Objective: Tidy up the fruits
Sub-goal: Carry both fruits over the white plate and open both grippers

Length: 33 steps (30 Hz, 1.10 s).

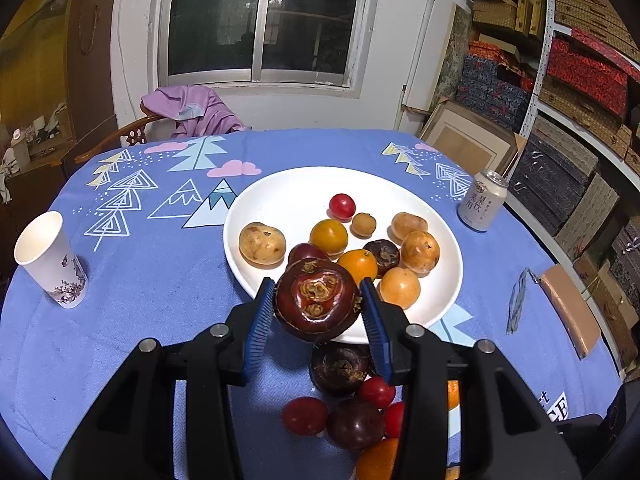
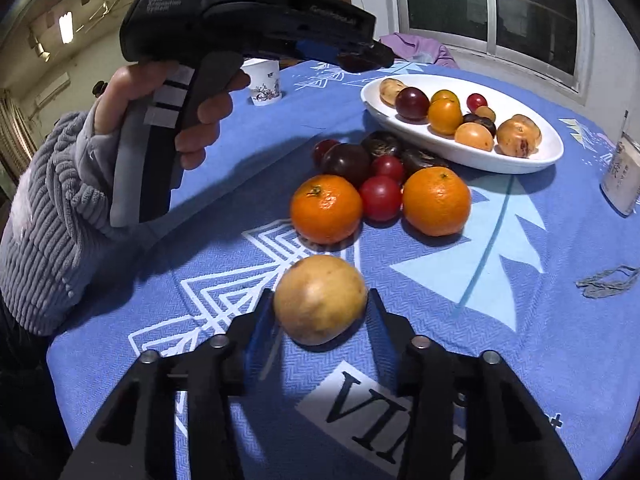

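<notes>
Glossy maroon water chestnut [image 1: 317,300] between ribbed left claw [image 1: 318,300] pads.

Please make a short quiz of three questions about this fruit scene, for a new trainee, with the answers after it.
1. True or false: the left gripper holds a dark water chestnut above the near rim of the white plate.
2. What lies between the fingers of the right gripper?
A. a mandarin
B. a yellow round fruit
C. a red cherry tomato
3. Fill in: the drink can stands on the tablecloth, to the ____ of the plate in the left wrist view.

Key
1. True
2. B: the yellow round fruit; the fingers flank it, and contact is unclear.
3. right
</notes>
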Motion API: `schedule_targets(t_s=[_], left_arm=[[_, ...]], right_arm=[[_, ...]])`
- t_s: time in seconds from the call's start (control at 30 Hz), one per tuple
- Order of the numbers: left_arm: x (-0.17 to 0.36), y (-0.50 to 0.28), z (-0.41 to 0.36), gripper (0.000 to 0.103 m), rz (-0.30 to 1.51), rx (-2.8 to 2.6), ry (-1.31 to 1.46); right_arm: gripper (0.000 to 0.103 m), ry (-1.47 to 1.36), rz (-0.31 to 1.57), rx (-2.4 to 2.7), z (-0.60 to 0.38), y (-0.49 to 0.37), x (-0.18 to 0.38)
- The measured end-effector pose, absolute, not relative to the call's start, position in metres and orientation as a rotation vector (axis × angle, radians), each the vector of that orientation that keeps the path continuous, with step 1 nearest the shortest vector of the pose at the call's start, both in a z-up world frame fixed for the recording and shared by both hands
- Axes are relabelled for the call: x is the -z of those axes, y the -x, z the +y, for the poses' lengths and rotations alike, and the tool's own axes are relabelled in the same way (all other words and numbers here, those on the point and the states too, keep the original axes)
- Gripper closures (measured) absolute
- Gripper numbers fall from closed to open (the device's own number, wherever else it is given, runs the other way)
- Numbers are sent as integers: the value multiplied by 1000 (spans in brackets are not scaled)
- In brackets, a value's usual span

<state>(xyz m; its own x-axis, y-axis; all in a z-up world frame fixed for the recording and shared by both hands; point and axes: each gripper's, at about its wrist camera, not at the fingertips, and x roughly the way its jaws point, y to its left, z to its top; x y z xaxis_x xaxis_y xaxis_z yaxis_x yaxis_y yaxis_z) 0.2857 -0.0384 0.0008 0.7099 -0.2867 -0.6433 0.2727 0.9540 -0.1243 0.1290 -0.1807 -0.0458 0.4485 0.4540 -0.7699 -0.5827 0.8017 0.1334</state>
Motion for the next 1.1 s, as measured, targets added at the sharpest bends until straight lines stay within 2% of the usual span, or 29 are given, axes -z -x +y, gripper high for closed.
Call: schedule_targets(t_s=[0.2, 0.37, 0.53, 0.77, 1.0, 1.1], left_arm=[[-1, -289, -35, 60, 719, 298, 18], [-21, -299, -43, 60, 673, 270, -28], [-42, -328, -66, 60, 651, 258, -98], [-21, -406, -77, 60, 758, 211, -94], [26, -454, -79, 60, 896, 196, -95], [29, -456, -74, 37, 899, 189, -65]], right_arm=[[57, 97, 851, -591, -199, -134, 33], [57, 21, 746, -458, -238, -167, -20], [57, 2, 668, -330, -255, -237, -61], [57, -8, 779, -211, -252, -353, -28], [56, -22, 885, -189, -245, -408, 13], [55, -25, 914, -193, -244, -414, 20]])
